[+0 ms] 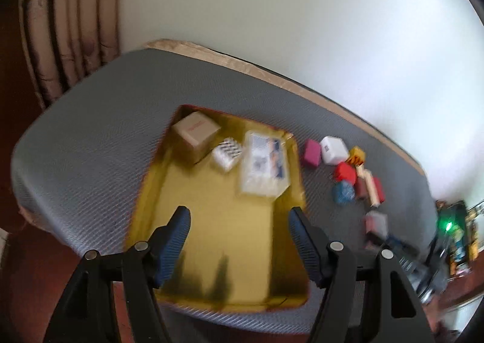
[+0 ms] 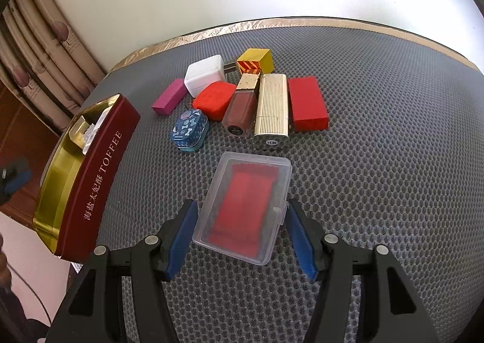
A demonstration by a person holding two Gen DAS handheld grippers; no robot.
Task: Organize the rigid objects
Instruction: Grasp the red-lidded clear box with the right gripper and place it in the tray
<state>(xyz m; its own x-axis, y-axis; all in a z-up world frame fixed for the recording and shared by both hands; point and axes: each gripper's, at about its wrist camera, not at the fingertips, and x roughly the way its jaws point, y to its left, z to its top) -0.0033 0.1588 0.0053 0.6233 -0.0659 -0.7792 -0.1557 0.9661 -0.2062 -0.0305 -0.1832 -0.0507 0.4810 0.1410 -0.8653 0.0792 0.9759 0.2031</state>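
The clear plastic case [image 2: 243, 210] with a red insert is lying flat on the grey mesh tabletop [image 2: 378, 161], and it is being straddled by the right gripper [image 2: 242, 231], whose jaws are standing apart, one blue pad on either long side of the case. Whether the pads are already touching the plastic cannot be told; a thin gap seems to be showing on the right. The step in hand is judged to be the pick-up of this case, not yet closed on.

To the left, the toffee tin [image 2: 99, 173] is being kept open, its gold inside showing. Over it the left gripper [image 1: 239, 240] is being held with jaws apart and nothing between them; that view is blurred. Inside the tin, at the far end, a cardboard box [image 1: 196, 131], a small striped box [image 1: 228, 151] and a clear packet [image 1: 264, 166] are already lying, so part of the sorting is judged done.

Farther off, a cluster is waiting on the tabletop: a blue patterned box [image 2: 190, 130], a brown bottle [image 2: 240, 110], a ribbed gold case [image 2: 271, 105], a red block [image 2: 307, 103], a red pouch [image 2: 214, 98], a magenta block [image 2: 169, 96], a white charger [image 2: 205, 75] and a yellow cube [image 2: 255, 61].

Next, the right jaws are to be closed squarely on the long sides, the case lifted level and carried left into the free near half of the tin.
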